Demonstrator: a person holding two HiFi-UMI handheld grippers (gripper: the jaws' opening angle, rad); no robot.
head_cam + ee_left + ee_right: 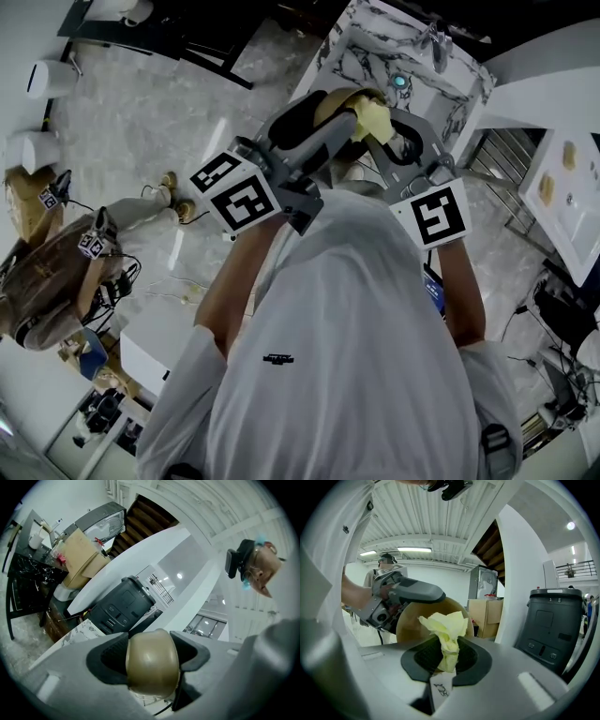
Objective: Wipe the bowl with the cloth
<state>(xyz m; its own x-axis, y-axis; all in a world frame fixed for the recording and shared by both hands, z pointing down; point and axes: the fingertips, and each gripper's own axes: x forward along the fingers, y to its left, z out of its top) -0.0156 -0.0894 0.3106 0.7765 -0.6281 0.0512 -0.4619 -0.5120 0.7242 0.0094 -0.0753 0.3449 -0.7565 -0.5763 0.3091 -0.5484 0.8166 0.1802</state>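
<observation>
L gripper (150, 654) is clamped on the brown bowl (152, 670), jaws pinching its wall. R gripper (446, 660) is closed on the yellow cloth (444, 625), w/ a short tuft sticking out past the pads. Both are held up in the air in front of the person's chest, the tuft right at the bowl's broad face; actual contact can't be confirmed. Judged step: wiping just under way or abt to start. To do it well: hold the L clamp firm so the bowl doesn't pivot, press lightly w/ the tuft only, sweep in arcs & turn the bowl to reach the rest. The tuft is short, so R jaw tips could knock the bowl if pushed too hard. Count: 1 bowl, 1 cloth, 2 grippers; behind, 1 black bin (548, 620) & 1 cardboard box (485, 613).
</observation>
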